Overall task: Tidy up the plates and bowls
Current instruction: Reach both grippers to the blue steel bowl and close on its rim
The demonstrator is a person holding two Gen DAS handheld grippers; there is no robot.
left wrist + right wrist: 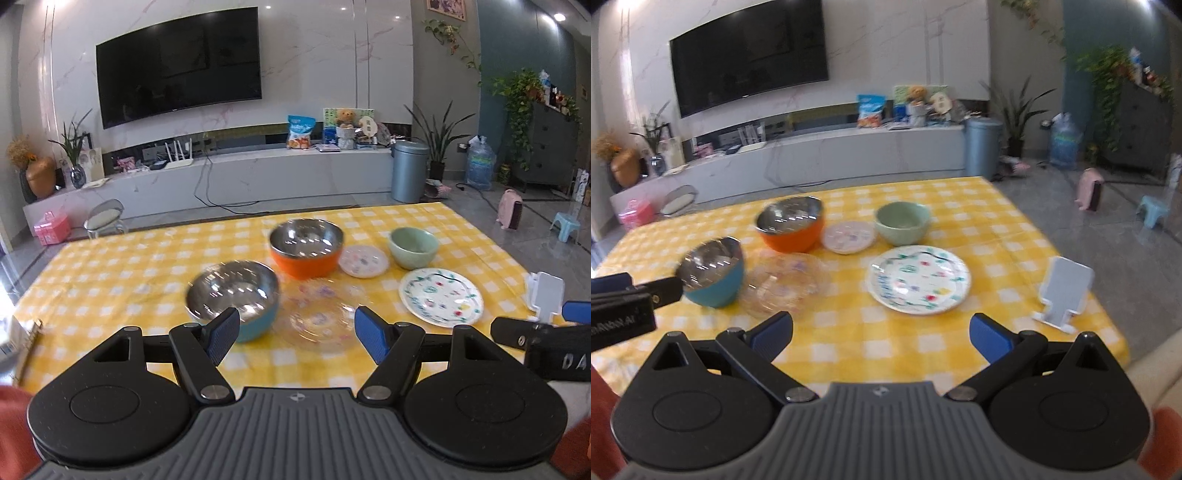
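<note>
On the yellow checked tablecloth (110, 273) stand a blue steel-lined bowl (232, 299) (713, 275), an orange steel-lined bowl (306, 246) (790, 227), a green bowl (413, 246) (902, 223), a small pink plate (363, 260) (849, 236), a clear glass plate (317, 317) (785, 284) and a white flowered plate (441, 296) (919, 278). My left gripper (295, 334) is open and empty, just before the blue bowl and glass plate. My right gripper (881, 334) is open and empty, short of the flowered plate.
A white phone stand (1063, 291) (546, 295) sits near the table's right edge. Beyond the table are a TV cabinet (236, 177), a grey bin (408, 170) and a small chair (105, 218). The floor lies to the right.
</note>
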